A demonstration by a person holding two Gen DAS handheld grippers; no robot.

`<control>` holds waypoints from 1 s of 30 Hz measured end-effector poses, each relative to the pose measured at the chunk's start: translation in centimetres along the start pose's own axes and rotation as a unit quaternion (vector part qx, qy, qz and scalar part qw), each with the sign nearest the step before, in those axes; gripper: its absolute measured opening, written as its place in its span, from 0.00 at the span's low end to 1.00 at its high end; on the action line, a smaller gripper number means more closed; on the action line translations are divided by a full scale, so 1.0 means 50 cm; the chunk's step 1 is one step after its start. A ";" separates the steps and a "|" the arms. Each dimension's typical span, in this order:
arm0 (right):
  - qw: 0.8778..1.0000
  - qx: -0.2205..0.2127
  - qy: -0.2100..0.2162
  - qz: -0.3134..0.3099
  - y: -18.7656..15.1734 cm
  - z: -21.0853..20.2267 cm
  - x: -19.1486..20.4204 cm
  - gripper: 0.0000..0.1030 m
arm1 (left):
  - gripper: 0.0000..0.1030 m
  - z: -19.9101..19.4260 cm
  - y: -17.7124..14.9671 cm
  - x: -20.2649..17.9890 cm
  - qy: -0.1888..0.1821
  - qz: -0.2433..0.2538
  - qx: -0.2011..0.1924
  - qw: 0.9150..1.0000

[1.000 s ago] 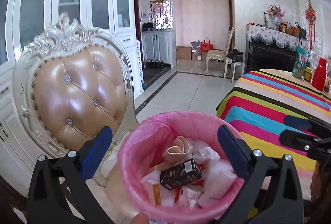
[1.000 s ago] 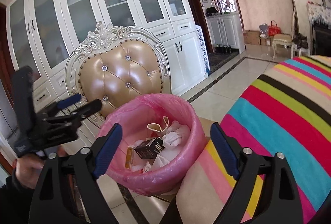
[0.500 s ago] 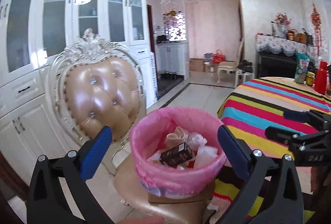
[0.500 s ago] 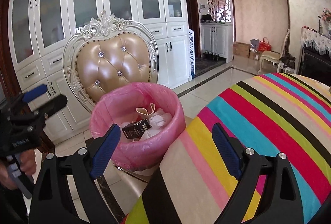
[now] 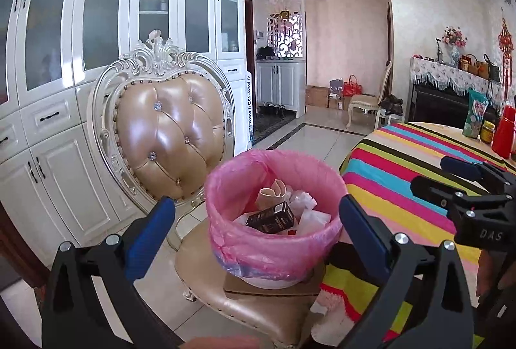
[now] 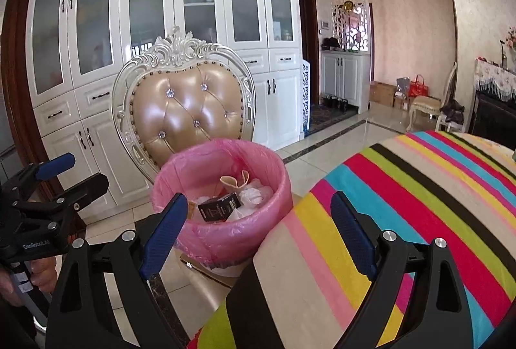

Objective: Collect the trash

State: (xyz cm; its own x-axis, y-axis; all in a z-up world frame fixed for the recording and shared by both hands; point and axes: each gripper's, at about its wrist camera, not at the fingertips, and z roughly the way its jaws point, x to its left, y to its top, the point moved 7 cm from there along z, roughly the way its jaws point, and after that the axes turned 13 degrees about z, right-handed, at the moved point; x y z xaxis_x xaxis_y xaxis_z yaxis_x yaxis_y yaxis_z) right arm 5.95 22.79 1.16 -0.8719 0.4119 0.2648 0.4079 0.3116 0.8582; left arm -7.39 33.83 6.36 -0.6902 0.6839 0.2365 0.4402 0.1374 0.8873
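A bin lined with a pink bag (image 5: 274,249) stands on the seat of a tufted chair; it also shows in the right wrist view (image 6: 222,236). It holds a black box (image 5: 271,218), crumpled white paper (image 5: 303,200) and a beige scrap (image 5: 271,191). My left gripper (image 5: 254,236) is open and empty, held back from the bin and level with it. My right gripper (image 6: 258,229) is open and empty, over the table's edge beside the bin. Each gripper shows in the other's view, the right one (image 5: 451,178) and the left one (image 6: 67,174).
The tufted chair (image 5: 167,129) stands before white cabinets (image 5: 58,91). A round table with a striped cloth (image 6: 419,204) is right of the bin. A red flask (image 5: 504,133), a jar and a snack bag (image 5: 475,113) stand at its far side. Tiled floor lies beyond.
Both grippers have pulled back and away from the bin, which now looks smaller and farther. Both stay open and empty.
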 end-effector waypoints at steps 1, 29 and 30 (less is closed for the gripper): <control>1.000 -0.002 0.000 -0.001 0.002 -0.003 -0.001 0.83 | 0.96 0.001 0.002 0.000 0.003 0.001 0.000 1.000; 0.999 0.004 0.006 -0.031 -0.019 0.011 0.012 0.83 | 0.96 -0.001 -0.037 0.009 0.021 0.001 0.010 1.000; 1.000 0.006 0.003 -0.029 -0.021 0.014 0.008 0.83 | 0.96 0.004 -0.042 0.010 0.021 0.001 0.015 1.000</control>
State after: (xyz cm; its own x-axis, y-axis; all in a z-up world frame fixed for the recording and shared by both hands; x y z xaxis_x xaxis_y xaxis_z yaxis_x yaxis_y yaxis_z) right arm 5.36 23.25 0.06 -0.8956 0.3876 0.2182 0.3602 0.3441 0.8671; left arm -8.53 34.02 4.53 -0.7121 0.6542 0.2548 0.4580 0.1577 0.8749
